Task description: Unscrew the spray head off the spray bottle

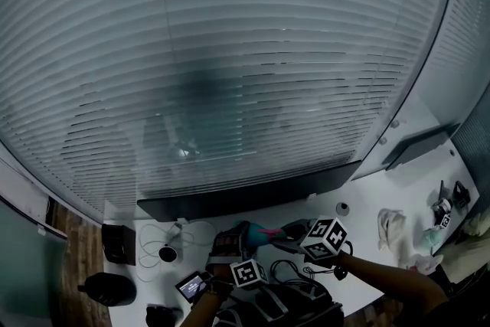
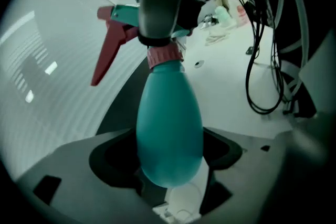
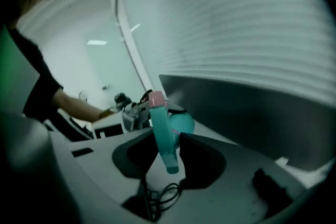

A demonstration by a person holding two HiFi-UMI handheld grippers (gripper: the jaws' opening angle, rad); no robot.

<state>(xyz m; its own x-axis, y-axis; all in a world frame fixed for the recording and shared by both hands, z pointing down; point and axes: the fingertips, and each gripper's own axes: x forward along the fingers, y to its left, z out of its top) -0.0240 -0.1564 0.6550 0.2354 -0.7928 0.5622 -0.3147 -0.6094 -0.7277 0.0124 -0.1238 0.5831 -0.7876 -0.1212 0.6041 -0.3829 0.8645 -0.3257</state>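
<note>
Two handheld grippers meet above the near edge of a white table (image 1: 383,191), under a wide window blind (image 1: 230,50). At the far left a black box (image 1: 118,243) stands just beside a loose white cable (image 1: 157,235). Next comes the left gripper (image 1: 233,241), whose jaws pinch the teal belly of the spray bottle (image 2: 169,128), the bottle's base end toward that gripper's camera and its neck pointing away. The bottle hangs between the two tools. A pink collar (image 2: 164,55) sits on the neck, and beyond it the spray head (image 2: 123,14) carries a red trigger (image 2: 107,52) that juts out sideways. The right gripper (image 3: 169,157) clamps that spray head, its jaws partly apart with the teal head pressed between them. Farther right, well apart from the tools, a crumpled white cloth (image 1: 392,227) lies on the table.
</note>
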